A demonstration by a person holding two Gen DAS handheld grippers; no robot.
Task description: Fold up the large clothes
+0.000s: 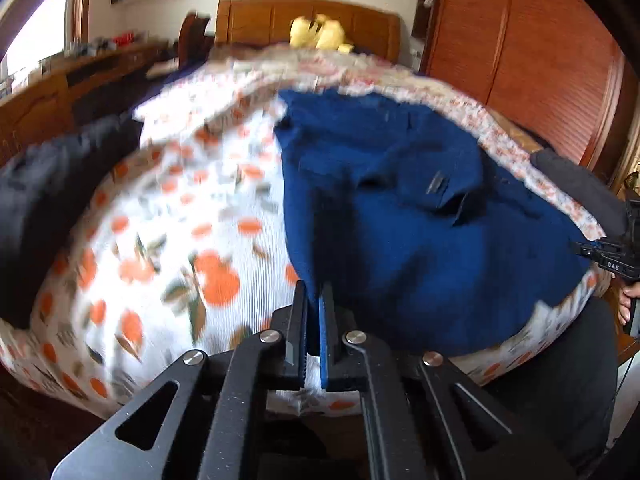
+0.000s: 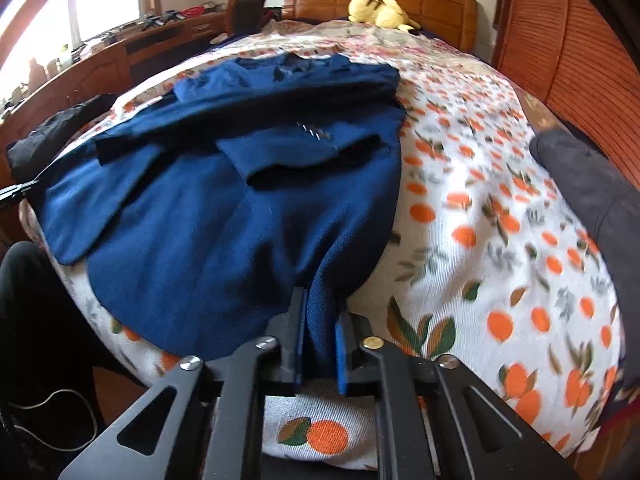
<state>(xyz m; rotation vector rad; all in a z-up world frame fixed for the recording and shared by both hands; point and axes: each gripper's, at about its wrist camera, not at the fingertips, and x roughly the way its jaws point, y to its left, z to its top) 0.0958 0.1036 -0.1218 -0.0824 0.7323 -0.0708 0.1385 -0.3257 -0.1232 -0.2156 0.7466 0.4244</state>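
A dark blue jacket (image 1: 420, 220) (image 2: 224, 220) lies spread on a bed whose sheet (image 1: 168, 240) (image 2: 480, 200) is white with an orange fruit print. One sleeve is folded across its front. My left gripper (image 1: 314, 292) is shut on the jacket's lower left edge, with the fabric pinched at the fingertips. My right gripper (image 2: 320, 306) is shut on a raised fold of the jacket's hem at the lower right. In the left wrist view, the right gripper's body (image 1: 616, 260) shows at the frame's right edge, with a hand on it.
A black garment (image 1: 40, 200) (image 2: 56, 132) lies at the bed's left side and a dark grey one (image 2: 592, 188) at its right. A yellow plush toy (image 2: 380, 8) rests by the wooden headboard (image 2: 432, 4). A desk (image 2: 120, 56) stands left, a slatted wardrobe (image 2: 580, 40) right.
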